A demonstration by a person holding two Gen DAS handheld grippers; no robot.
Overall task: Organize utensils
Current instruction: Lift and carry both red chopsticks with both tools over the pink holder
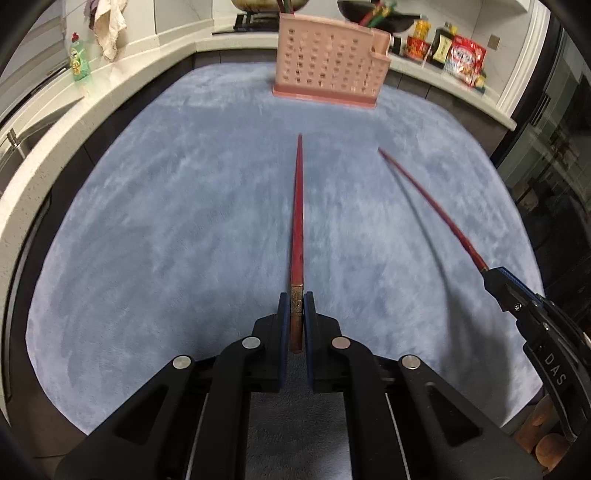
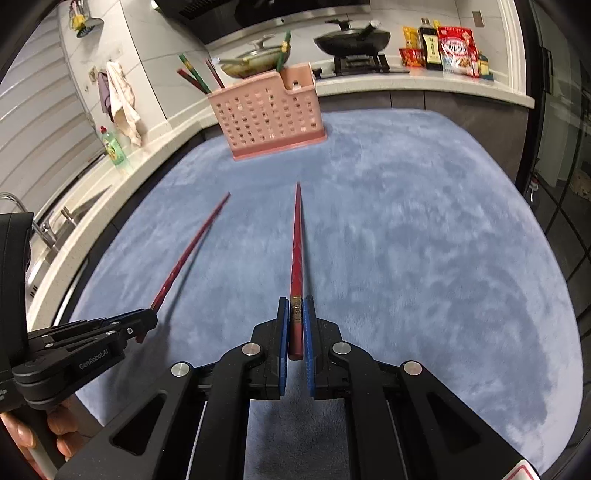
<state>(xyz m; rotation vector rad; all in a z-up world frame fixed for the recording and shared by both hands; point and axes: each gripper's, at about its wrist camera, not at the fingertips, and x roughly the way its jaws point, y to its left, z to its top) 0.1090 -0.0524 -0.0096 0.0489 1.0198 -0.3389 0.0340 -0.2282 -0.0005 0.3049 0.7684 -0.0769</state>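
Observation:
My left gripper [image 1: 295,301] is shut on the thick end of a red chopstick [image 1: 297,221] that points forward over the blue mat [image 1: 166,221]. My right gripper [image 2: 295,304] is shut on a second red chopstick [image 2: 296,243], also pointing ahead. Each view shows the other gripper from the side: the right gripper [image 1: 493,275] with its chopstick [image 1: 428,203] at the right edge, the left gripper [image 2: 149,321] with its chopstick [image 2: 192,251] at the left. A pink perforated utensil basket [image 1: 328,70] [image 2: 267,114] stands at the mat's far side, with several chopsticks [image 2: 195,77] sticking out of it.
A white counter [image 1: 48,140] curves round the mat, with a green dish soap bottle [image 1: 79,59] and a hanging cloth [image 1: 109,29] on the left. Pans on a stove [image 2: 351,40] and food packets [image 2: 454,48] line the back. A sink tap [image 2: 22,210] is at the left.

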